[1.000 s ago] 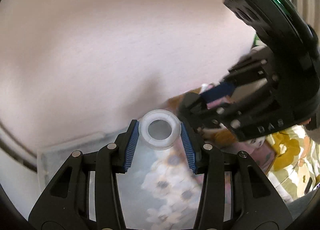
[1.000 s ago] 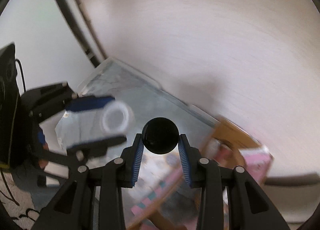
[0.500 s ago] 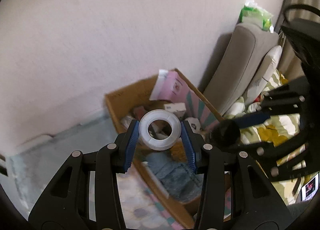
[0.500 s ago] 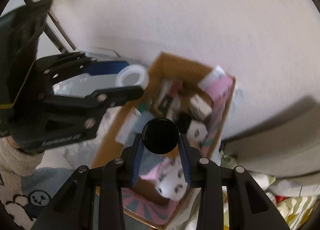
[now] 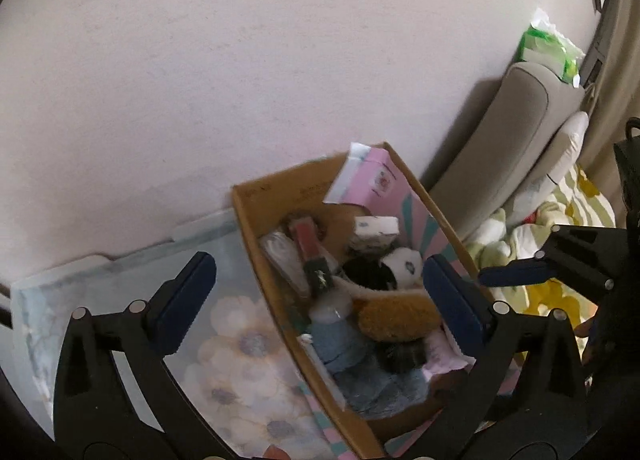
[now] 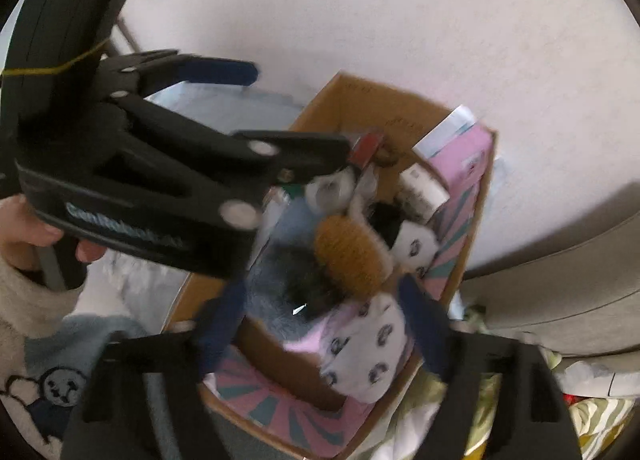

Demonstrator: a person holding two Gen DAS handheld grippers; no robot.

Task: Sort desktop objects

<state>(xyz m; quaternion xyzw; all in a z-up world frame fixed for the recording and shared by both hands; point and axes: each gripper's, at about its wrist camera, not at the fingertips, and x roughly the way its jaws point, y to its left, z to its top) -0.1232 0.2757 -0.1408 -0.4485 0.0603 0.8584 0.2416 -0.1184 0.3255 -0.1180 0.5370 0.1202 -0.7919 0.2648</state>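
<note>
Left wrist view:
Left gripper (image 5: 318,288): released, blue pads spread wide, nothing between them; it hangs above the cardboard box (image 5: 256,228).
Box position: on the floor against a pale wall (image 5: 240,60), open top, beside a flower-printed sheet (image 5: 236,348) on its left.
Box contents: pink carton (image 5: 376,180) leaning at the far end, white small box (image 5: 376,230), red-and-black tube (image 5: 312,256), panda-print plush (image 5: 402,264), brown brush (image 5: 394,318), blue fabric (image 5: 340,348) at the near end. Items lie piled and touching.
White ring-like item (image 5: 330,308): lies among the contents beside the brush; too blurred to say what it is.
Right gripper (image 5: 516,274): enters from the right edge, one blue pad visible beside the box's right wall.
Background: grey sofa (image 5: 512,132) with a green packet (image 5: 548,48) on its top.

Right wrist view:
Right gripper (image 6: 320,328): released, fingers apart and motion-blurred, nothing held, over the near part of the cardboard box (image 6: 468,256).
Left gripper (image 6: 296,116): crosses from the left above the box, fingers apart; person's hand (image 6: 32,236) grips its handle.
Contents seen: brown brush (image 6: 352,256), panda-print plush (image 6: 368,360), pink carton (image 6: 464,164).
</note>
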